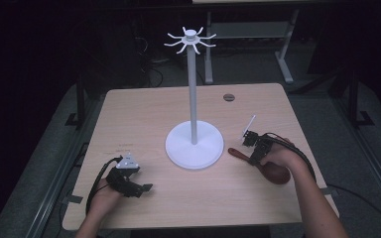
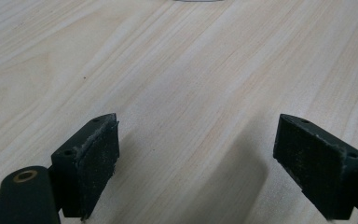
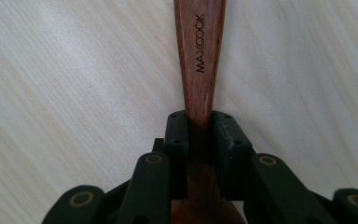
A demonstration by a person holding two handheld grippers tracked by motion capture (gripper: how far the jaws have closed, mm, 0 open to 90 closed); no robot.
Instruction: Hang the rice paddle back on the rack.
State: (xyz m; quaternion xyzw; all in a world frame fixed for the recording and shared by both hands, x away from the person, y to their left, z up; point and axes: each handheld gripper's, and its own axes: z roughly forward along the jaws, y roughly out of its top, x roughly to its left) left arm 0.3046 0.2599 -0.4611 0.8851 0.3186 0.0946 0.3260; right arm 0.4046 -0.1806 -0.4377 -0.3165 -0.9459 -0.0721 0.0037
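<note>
High view: my right gripper (image 1: 254, 157) pinches the wooden spoon (image 1: 273, 171) handle low over the table (image 1: 144, 106), my left gripper (image 1: 144, 188) resting spread.

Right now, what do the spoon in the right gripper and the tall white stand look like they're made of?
The spoon looks like reddish-brown wood with a smooth, possibly oiled finish: grain streaks run along the handle, which bears dark MAXCOOK lettering. The right gripper is shut on it. The stand looks like white plastic or painted metal, matte and uniform; the look leaves that open. The table shows a pale wood-grain surface, perhaps laminate.
</note>
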